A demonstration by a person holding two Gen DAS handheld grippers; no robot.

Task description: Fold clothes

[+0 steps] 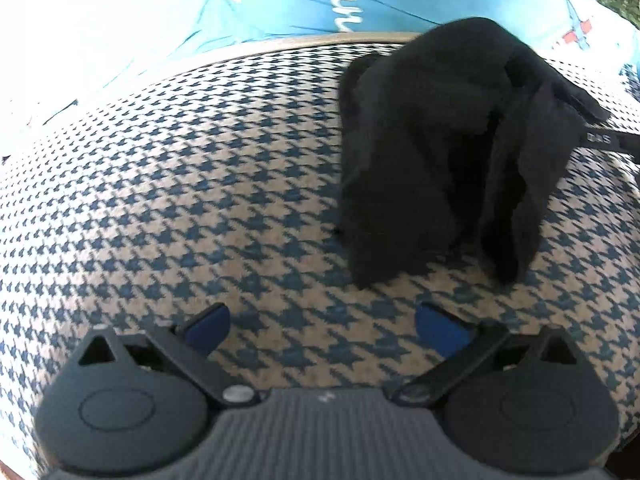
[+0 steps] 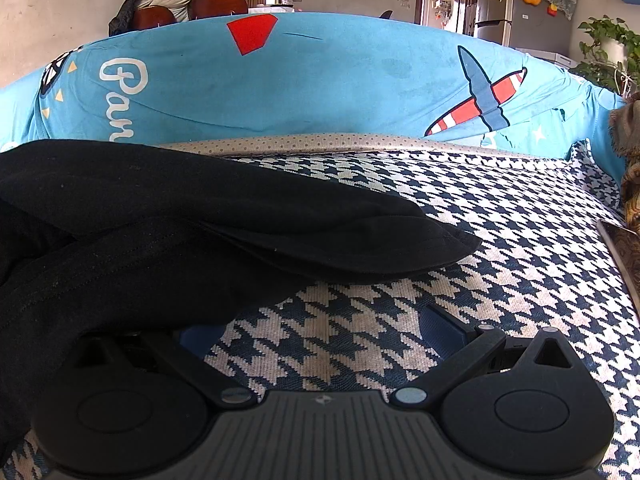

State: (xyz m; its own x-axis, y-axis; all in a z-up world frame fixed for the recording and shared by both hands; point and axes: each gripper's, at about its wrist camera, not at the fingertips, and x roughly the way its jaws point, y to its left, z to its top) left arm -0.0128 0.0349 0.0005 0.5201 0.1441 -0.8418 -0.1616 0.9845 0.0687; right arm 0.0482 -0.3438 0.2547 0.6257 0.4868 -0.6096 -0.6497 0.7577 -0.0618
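Note:
A black garment point(image 1: 448, 144) lies bunched in folds on the houndstooth cover point(image 1: 200, 184), ahead and to the right of my left gripper point(image 1: 324, 332). That gripper is open, its blue pads apart over bare cover. In the right wrist view the same black garment point(image 2: 168, 224) spreads across the left half, one rounded flap reaching toward the centre. My right gripper point(image 2: 320, 334) is open too; its left finger sits under the cloth's edge and is mostly hidden, while its right finger point(image 2: 444, 332) is over the houndstooth cover point(image 2: 500, 240).
A blue cushion with white lettering and a plane print point(image 2: 320, 80) backs the seat. A flat dark object point(image 2: 618, 232) and a brown fringed textile point(image 2: 630, 160) lie at the right edge. A potted plant point(image 2: 608, 52) and doorways stand beyond.

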